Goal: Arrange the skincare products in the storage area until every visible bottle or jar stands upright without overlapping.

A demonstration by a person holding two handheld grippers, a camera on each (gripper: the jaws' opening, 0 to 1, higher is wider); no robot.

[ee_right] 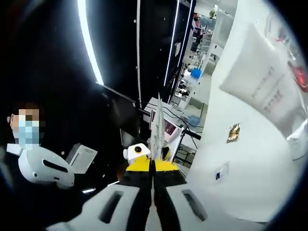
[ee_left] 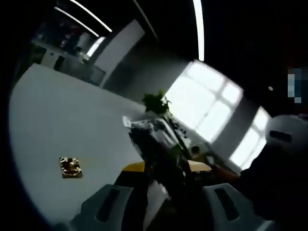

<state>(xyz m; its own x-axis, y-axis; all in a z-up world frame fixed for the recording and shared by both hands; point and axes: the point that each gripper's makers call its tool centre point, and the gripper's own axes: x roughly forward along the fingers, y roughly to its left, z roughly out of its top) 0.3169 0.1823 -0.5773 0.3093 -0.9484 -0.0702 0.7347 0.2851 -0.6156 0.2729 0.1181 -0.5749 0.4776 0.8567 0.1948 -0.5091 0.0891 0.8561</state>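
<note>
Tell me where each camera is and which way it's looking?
Left gripper view: rides on the left gripper, looking along its jaws, shut on a crinkly clear packet, over the white table toward bright windows; a person's dark sleeve shows.
Right gripper view: rides on the right gripper, whose jaws pinch a thin packet edge-on, facing a dark ceiling, table rolled to the right; a person in dark clothes shows.
Shared: the table and a small gold sachet.

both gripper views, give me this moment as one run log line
left gripper: shut on crinkly packet | right gripper: shut on thin flat packet, edge-on | white table: small gold sachet lying flat | bottles, jars: none seen
</note>
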